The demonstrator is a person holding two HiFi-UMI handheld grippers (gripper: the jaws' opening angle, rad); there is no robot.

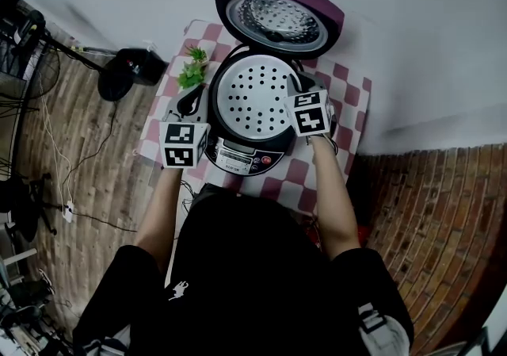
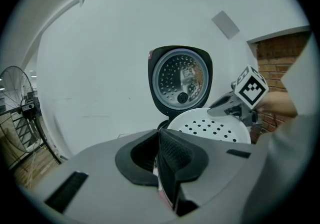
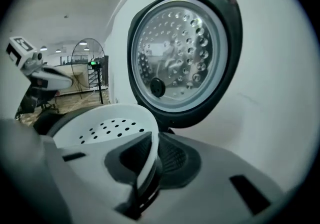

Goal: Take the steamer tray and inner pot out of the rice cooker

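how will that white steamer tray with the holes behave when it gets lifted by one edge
The white perforated plastic steamer tray looks thin and shallow, so probably light and fairly stiff. With only the right claw pinching one edge, it may sag or tilt. Its smooth rim could slip.

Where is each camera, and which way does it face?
Head view: on the head, looking down on the rice cooker; forearms show.
Left gripper view: on left gripper, facing the open lid; shut fingers show.
Right gripper view: on right gripper, facing the lid; fingers grip the steamer tray.
All share lid and steamer tray.
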